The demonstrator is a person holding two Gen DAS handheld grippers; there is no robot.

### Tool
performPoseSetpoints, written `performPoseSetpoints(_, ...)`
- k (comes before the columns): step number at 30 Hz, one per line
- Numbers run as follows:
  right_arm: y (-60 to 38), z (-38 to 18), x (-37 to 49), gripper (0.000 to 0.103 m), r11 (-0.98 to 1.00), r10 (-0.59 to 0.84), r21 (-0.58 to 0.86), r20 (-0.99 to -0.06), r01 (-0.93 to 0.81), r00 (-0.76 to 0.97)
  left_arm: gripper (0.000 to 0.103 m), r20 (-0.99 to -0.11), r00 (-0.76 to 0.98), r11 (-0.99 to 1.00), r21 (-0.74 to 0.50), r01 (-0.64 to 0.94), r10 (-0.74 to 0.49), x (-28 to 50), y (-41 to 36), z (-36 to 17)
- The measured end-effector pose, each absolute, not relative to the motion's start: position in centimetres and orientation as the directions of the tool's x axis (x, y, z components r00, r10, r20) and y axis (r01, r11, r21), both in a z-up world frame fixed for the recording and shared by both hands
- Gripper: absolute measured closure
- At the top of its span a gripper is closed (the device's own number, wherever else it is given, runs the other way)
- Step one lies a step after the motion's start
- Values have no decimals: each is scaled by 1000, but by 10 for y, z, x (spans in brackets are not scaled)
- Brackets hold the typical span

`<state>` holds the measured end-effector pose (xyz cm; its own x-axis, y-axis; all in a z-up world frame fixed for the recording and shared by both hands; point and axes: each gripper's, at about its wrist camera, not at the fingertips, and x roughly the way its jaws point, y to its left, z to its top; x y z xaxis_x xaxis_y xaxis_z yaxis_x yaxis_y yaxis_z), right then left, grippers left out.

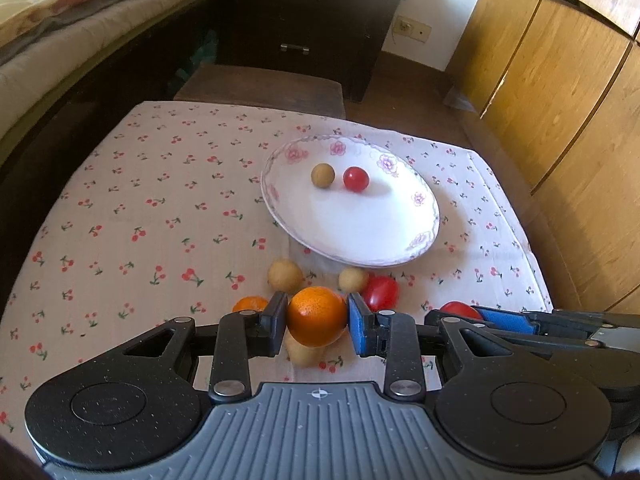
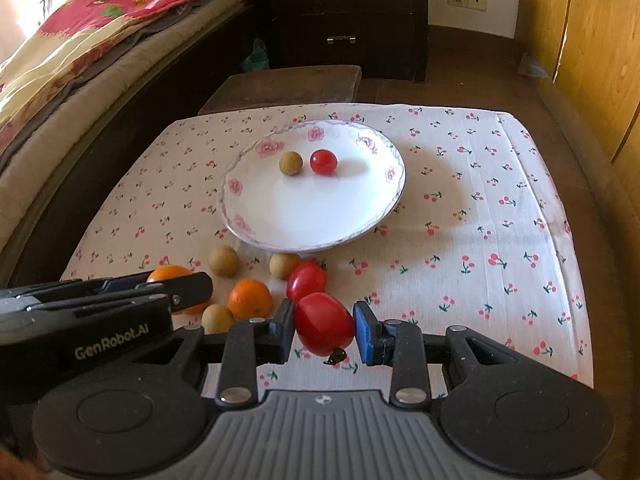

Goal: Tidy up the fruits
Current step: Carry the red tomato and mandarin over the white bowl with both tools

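An orange (image 1: pixel 317 317) is sitting clamped between the pads of the left gripper (image 1: pixel 317 320), lifted just above the cherry-print cloth (image 1: pixel 160 200) near its near edge. Just to its right, the right gripper (image 2: pixel 325 330) is pinching a red tomato (image 2: pixel 325 323). Farther off, the flowered plate (image 2: pixel 280 224) is carrying one small tan fruit (image 2: pixel 291 163) and one cherry tomato (image 2: pixel 323 161).

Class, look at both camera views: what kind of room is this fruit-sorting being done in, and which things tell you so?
Most likely a bedroom in a home. A bed with a flowered quilt runs along one side, a dark chest of drawers stands against the far wall, and wooden wardrobe doors line the other side.
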<state>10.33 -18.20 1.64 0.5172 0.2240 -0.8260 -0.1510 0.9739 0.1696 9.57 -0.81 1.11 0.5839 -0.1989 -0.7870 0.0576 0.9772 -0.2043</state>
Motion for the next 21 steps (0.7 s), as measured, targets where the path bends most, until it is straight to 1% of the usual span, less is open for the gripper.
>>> performPoseSetpoints(12,-188,17,130,70,977,214,174,-819,-125,533,63,-783,589,977,-205,58,-199,119,-17,9)
performPoseSetpoints(21,-191,15,150,70,980,198,165,-820,-109,537,64,-781,599,983,-170,67,-175,136,-27,9)
